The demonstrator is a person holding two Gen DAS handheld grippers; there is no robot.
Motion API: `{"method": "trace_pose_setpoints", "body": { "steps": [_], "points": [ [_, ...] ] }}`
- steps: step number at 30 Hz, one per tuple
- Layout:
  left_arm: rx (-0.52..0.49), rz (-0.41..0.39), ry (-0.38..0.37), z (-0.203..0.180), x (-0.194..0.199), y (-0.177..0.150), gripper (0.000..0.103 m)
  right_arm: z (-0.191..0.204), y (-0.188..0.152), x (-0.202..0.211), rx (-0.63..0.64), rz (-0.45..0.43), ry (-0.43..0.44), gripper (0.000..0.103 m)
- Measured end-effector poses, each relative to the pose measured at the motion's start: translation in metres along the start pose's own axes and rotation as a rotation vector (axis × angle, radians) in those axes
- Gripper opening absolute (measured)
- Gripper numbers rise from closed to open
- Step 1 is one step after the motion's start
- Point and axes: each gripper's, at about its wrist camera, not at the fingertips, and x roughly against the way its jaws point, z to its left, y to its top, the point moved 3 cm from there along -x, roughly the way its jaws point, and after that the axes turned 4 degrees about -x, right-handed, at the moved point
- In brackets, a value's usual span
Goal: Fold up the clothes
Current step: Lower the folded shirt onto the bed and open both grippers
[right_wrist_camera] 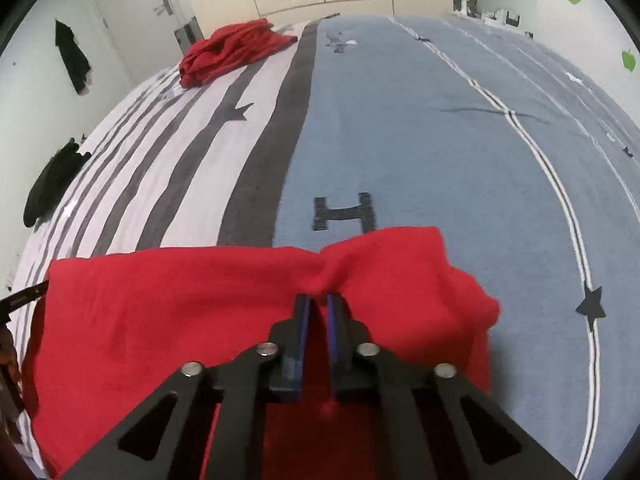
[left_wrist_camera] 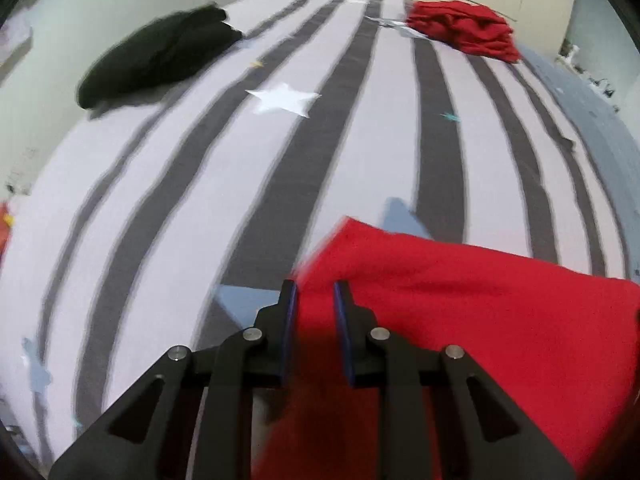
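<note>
- The red garment (right_wrist_camera: 168, 304) lay spread at the near edge of the bed (right_wrist_camera: 400, 140), held along one edge between both tools.
- The right tool (right_wrist_camera: 318, 300) pinched a bunched fold of it; the left tool (left_wrist_camera: 315, 286) stood narrowly parted with cloth between the fingers, grip judged likely.
- Step judged: a fold in hand. The next move called for carrying both held points together, evenly.
- Hidden: the garment's near part and type. The red pile (left_wrist_camera: 464, 28) and black garment (left_wrist_camera: 156, 56) were blurred.
</note>
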Motion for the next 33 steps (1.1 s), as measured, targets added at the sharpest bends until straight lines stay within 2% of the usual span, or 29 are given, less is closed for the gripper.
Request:
{"method": "trace_pose_setpoints", "body": {
  "steps": [1, 3, 6, 9, 11, 14, 16, 17, 19, 20, 22, 24, 29, 33],
  "points": [
    [0.012, -0.001, -0.005, 0.004, 0.003, 0.001, 0.018, -0.004, 0.001, 0.003, -0.005, -0.006, -0.005, 0.005],
    [-0.025, -0.022, -0.006, 0.003, 0.012, 0.004, 0.018, -0.022, 0.005, 0.011, -0.053, -0.021, -0.032, 0.005],
    [-0.087, -0.121, -0.064, -0.010, 0.037, 0.018, 0.018, -0.048, 0.012, 0.019, -0.109, -0.036, -0.062, 0.006],
    [-0.156, -0.164, -0.113, -0.030, 0.045, 0.031, 0.019, -0.049, 0.016, 0.018, -0.075, -0.030, -0.052, 0.009],
    [-0.166, -0.124, -0.090, -0.028, 0.029, 0.028, 0.019, -0.044, 0.015, 0.009, -0.032, -0.012, -0.080, 0.009],
    [-0.178, -0.059, -0.052, -0.025, 0.003, 0.024, 0.020, -0.052, 0.010, 0.002, -0.059, 0.005, -0.078, 0.009],
    [-0.185, -0.015, -0.026, -0.023, -0.014, 0.021, 0.035, -0.059, 0.009, 0.004, -0.079, 0.000, -0.079, 0.009],
    [-0.176, -0.023, -0.013, -0.018, -0.011, 0.021, 0.037, -0.063, 0.009, 0.007, -0.090, -0.005, -0.082, 0.009],
    [-0.139, -0.055, -0.027, -0.009, 0.002, 0.020, 0.038, -0.075, 0.010, 0.016, -0.118, -0.021, -0.101, 0.011],
    [-0.119, -0.075, -0.037, -0.004, 0.012, 0.019, 0.038, -0.082, 0.011, 0.021, -0.128, -0.032, -0.111, 0.016],
    [-0.115, -0.111, -0.055, 0.000, 0.031, 0.017, 0.038, -0.090, 0.012, 0.036, -0.149, -0.056, -0.101, 0.016],
    [-0.098, -0.127, -0.107, 0.006, 0.050, 0.006, 0.038, -0.092, 0.010, 0.046, -0.153, -0.050, -0.073, 0.018],
    [-0.107, -0.135, -0.209, -0.004, 0.094, -0.025, 0.038, -0.087, -0.021, 0.072, -0.130, -0.012, -0.035, 0.038],
    [-0.143, -0.119, -0.257, -0.015, 0.110, -0.055, 0.040, -0.075, -0.055, 0.086, -0.116, 0.030, -0.020, 0.043]
  ]
}}
